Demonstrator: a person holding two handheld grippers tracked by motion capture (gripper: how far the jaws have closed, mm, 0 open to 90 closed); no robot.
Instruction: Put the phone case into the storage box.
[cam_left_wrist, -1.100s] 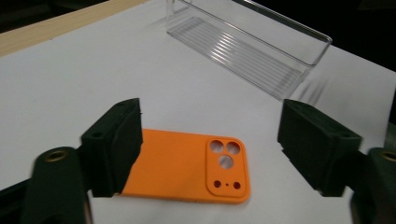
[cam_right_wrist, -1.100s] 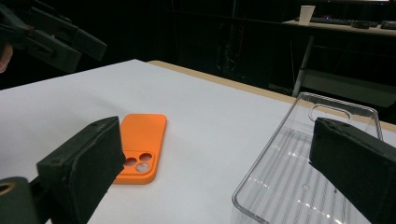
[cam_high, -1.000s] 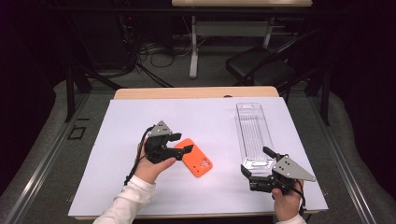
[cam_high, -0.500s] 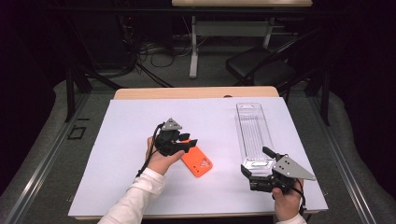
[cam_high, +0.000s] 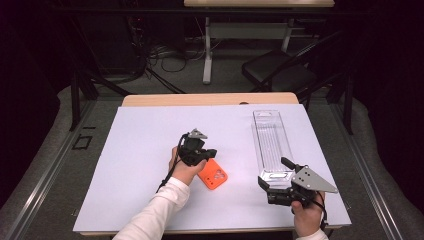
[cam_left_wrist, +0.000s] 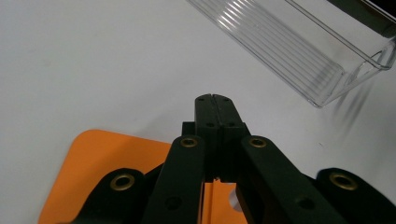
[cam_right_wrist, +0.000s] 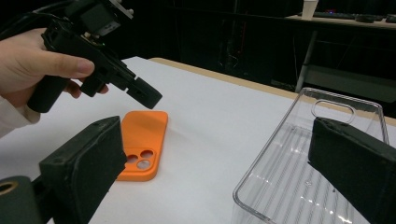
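Note:
An orange phone case lies flat on the white sheet, camera holes up. My left gripper hovers over the case's far end. Its jaws have just been closing and now stand shut, pad against pad, with nothing between them. The right gripper view shows it just above the case. A long clear plastic tray lies to the right. My right gripper sits at the tray's near end with its jaws wide open, one on each side of that end, apart from it.
The white sheet covers the table; a strip of wooden tabletop shows at the far edge. Beyond it stand a dark chair, a desk leg and floor cables. Bare sheet lies left of the case.
My left hand has moved right and down over the orange case, and its jaws have gone from open to shut. The right gripper has stayed put.

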